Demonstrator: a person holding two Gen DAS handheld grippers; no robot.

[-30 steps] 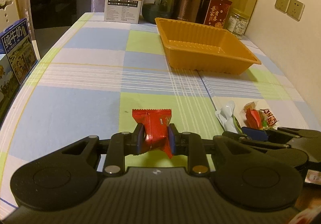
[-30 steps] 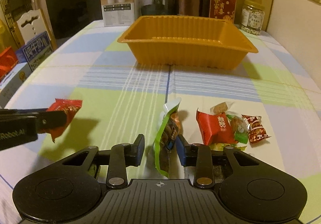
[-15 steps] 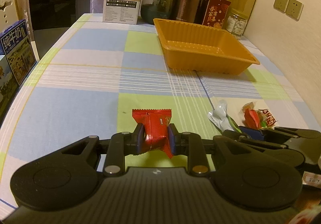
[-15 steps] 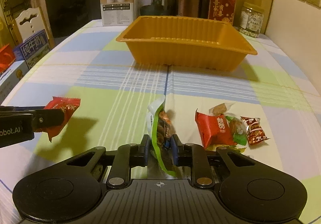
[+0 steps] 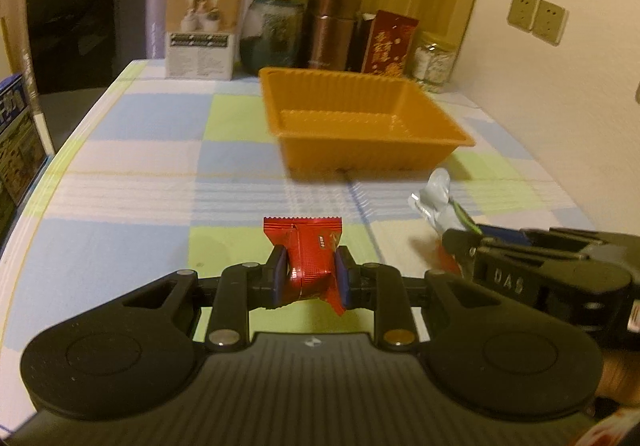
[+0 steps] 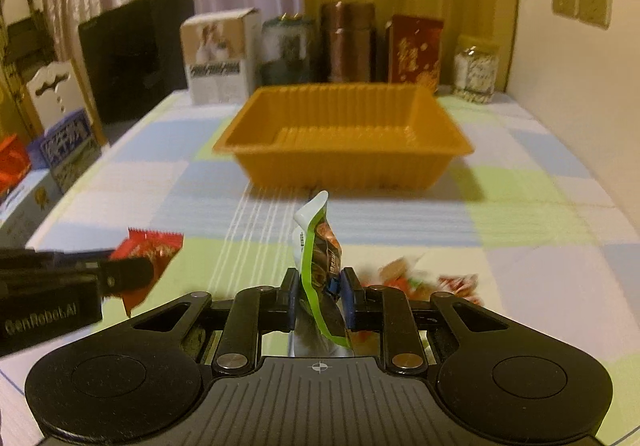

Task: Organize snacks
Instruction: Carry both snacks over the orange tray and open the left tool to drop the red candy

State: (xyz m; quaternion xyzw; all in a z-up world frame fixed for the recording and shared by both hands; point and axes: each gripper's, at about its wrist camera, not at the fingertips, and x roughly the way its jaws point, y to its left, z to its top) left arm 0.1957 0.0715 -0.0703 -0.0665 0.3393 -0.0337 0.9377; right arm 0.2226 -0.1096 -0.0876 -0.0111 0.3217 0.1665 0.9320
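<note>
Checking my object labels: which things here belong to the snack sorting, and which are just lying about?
Job: red snack packet in left gripper; green-edged snack packet in right gripper; loose snacks; orange tray.
Bystanders: white box, jars, red box.

The left gripper clamps a red snack packet between its blue pads, the packet's crimped top edge standing above them over the checked tablecloth. Farther off, a little right of centre, sits an orange tray with bare floor. At the near right the right gripper reaches in from the side, pinching a silver-backed, green-edged packet that sticks up toward the tray. Along the far edge stand a white box, a dark jar, a copper canister, a red carton and a glass jar.
</note>
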